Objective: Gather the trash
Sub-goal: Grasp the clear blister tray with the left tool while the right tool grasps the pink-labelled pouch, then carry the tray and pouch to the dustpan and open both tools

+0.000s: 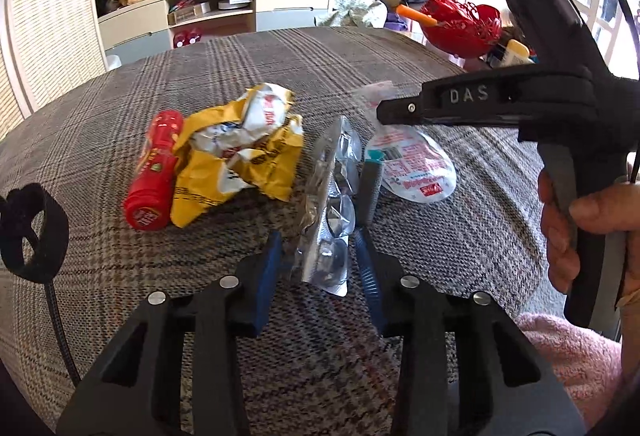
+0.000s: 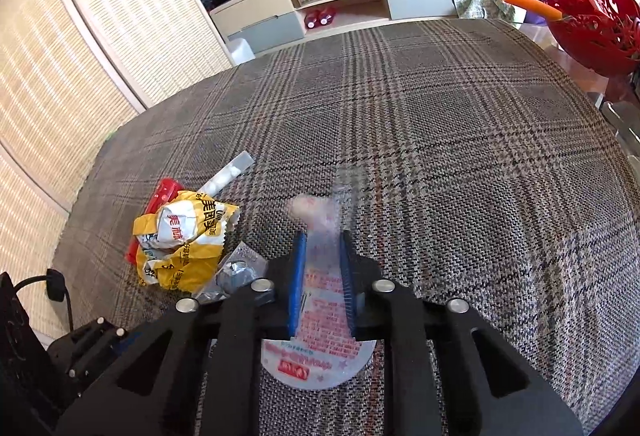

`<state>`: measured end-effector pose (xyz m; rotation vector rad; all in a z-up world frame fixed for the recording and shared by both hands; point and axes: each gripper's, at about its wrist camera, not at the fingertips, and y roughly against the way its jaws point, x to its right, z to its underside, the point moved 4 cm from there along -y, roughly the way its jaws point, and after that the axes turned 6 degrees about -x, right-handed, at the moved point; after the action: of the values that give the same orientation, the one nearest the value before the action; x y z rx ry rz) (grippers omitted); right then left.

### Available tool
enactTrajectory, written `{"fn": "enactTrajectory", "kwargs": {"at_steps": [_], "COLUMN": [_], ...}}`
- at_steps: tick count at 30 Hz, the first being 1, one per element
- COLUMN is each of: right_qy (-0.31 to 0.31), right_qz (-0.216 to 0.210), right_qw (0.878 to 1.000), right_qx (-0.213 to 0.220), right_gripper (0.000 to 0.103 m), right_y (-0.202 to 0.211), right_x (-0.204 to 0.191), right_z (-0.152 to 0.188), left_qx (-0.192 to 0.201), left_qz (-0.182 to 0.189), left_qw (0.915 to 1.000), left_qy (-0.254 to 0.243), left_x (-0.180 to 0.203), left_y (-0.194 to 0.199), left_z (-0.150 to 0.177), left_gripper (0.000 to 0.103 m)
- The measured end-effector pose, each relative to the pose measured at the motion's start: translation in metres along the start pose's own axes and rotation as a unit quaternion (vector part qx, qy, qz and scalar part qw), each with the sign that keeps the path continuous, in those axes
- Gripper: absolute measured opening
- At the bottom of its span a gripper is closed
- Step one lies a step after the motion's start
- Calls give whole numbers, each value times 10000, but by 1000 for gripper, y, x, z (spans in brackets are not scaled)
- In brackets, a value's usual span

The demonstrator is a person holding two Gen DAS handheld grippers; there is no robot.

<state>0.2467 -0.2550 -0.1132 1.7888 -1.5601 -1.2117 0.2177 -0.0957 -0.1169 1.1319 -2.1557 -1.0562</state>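
On the plaid cloth lie a red bottle (image 1: 152, 172), a crumpled yellow wrapper (image 1: 240, 148), a silver blister pack (image 1: 328, 212) and a clear plastic bag with red print (image 1: 412, 164). My left gripper (image 1: 320, 240) is closed on the near end of the blister pack. My right gripper (image 2: 322, 240) is closed on the clear printed bag (image 2: 320, 300); it also shows in the left wrist view (image 1: 400, 112) above the bag. The yellow wrapper (image 2: 184, 236), red bottle (image 2: 160, 196) and blister pack (image 2: 236, 268) lie left of it.
A red openwork basket (image 1: 460, 24) with an orange stick stands at the far right. A TV cabinet (image 1: 208, 12) is behind the table. A woven screen (image 2: 80, 56) stands left. A black strap (image 1: 32, 232) hangs at the left edge. A pink towel (image 1: 568, 364) lies near right.
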Motion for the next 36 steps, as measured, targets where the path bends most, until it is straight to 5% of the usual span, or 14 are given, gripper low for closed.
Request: {"fn": "enactTrajectory", "kwargs": {"at_steps": [20, 36], "right_qy": [301, 711], "right_qz": [-175, -625], "right_qw": [9933, 9872], "right_qx": [1106, 1286], "right_gripper": [2, 2], "right_y": [104, 176], "right_x": [-13, -29], "right_z": [8, 98], "left_qx": [669, 1165], "left_qz": [-403, -300], "left_qw": [9969, 9925], "left_qy": [-13, -200], "left_x": [8, 54], "left_y": [77, 149], "left_z": [6, 70], "left_gripper": [28, 29]}}
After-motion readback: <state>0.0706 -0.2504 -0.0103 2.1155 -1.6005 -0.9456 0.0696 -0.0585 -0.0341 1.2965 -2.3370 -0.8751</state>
